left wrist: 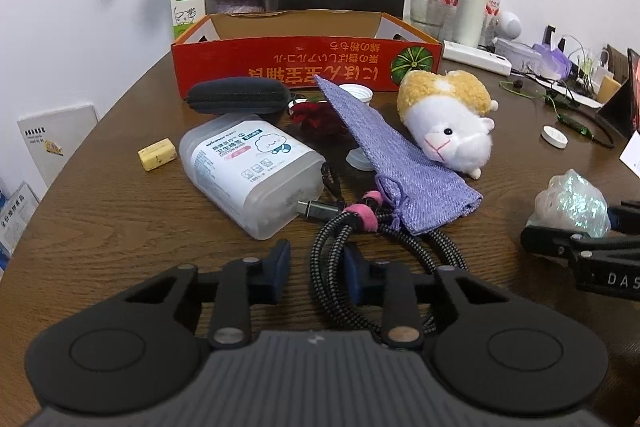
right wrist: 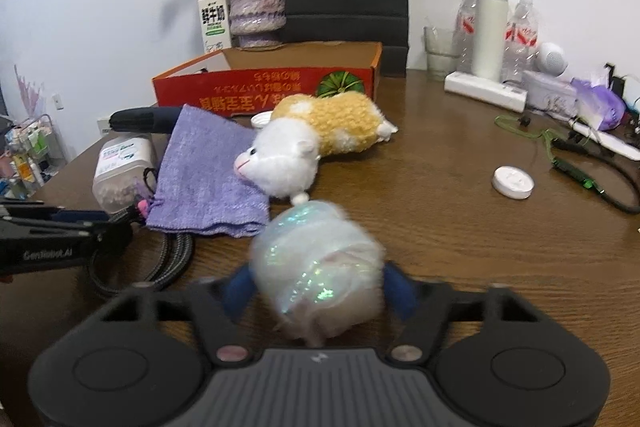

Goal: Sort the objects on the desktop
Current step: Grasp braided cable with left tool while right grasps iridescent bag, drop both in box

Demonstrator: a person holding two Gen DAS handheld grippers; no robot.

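The iridescent wrapped bundle point(right wrist: 316, 267) sits near the table's front edge, between the blue pads of the right gripper point(right wrist: 316, 291), which press its sides — a grasp being taken; next probably comes a lift toward the orange box point(right wrist: 264, 87). Alongside, the left gripper point(left wrist: 316, 267) stands narrowed around the braided cable point(left wrist: 332, 259); contact cannot be told.

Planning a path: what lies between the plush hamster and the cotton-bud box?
The purple pouch, a small clear cup at its edge; left wrist view.
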